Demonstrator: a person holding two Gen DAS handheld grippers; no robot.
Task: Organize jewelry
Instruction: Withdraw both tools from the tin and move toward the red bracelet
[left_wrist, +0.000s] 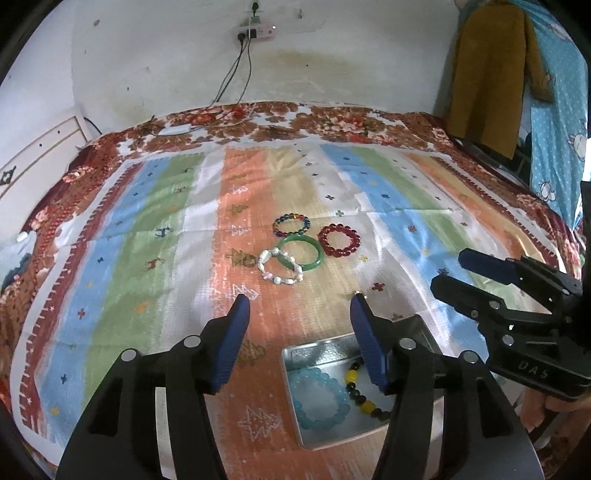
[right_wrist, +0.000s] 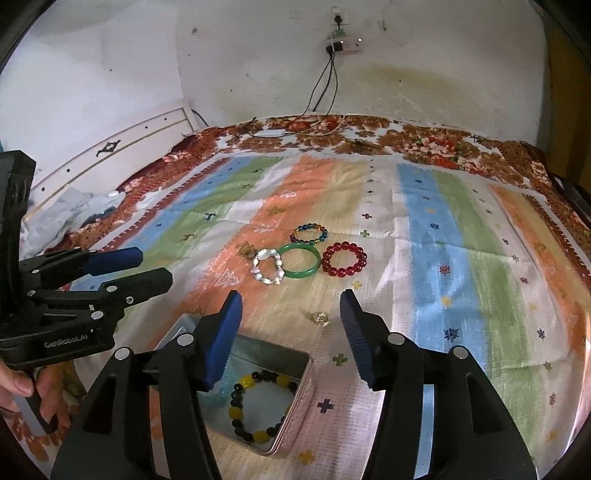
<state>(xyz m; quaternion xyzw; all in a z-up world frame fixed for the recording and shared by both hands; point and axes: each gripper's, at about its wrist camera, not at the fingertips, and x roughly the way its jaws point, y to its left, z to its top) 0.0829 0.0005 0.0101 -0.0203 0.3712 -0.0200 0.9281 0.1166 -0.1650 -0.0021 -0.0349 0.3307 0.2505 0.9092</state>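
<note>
Both pairs of fingers apart and empty, white bead bracelet (left_wrist: 280, 266) straight ahead of left gripper (left_wrist: 299, 301), nearer than right gripper (right_wrist: 290, 301).

You have four bracelets lying flat on the bed: a multicolour bead bracelet (left_wrist: 291, 226), a red bead bracelet (left_wrist: 339, 240), a green bangle (left_wrist: 300, 253) overlapped by a white pearl bracelet (left_wrist: 280, 266). Your open metal tin (left_wrist: 295, 398) holds a pale blue bead bracelet (left_wrist: 318, 398) and a yellow-and-black bead bracelet (right_wrist: 258, 406).
</note>
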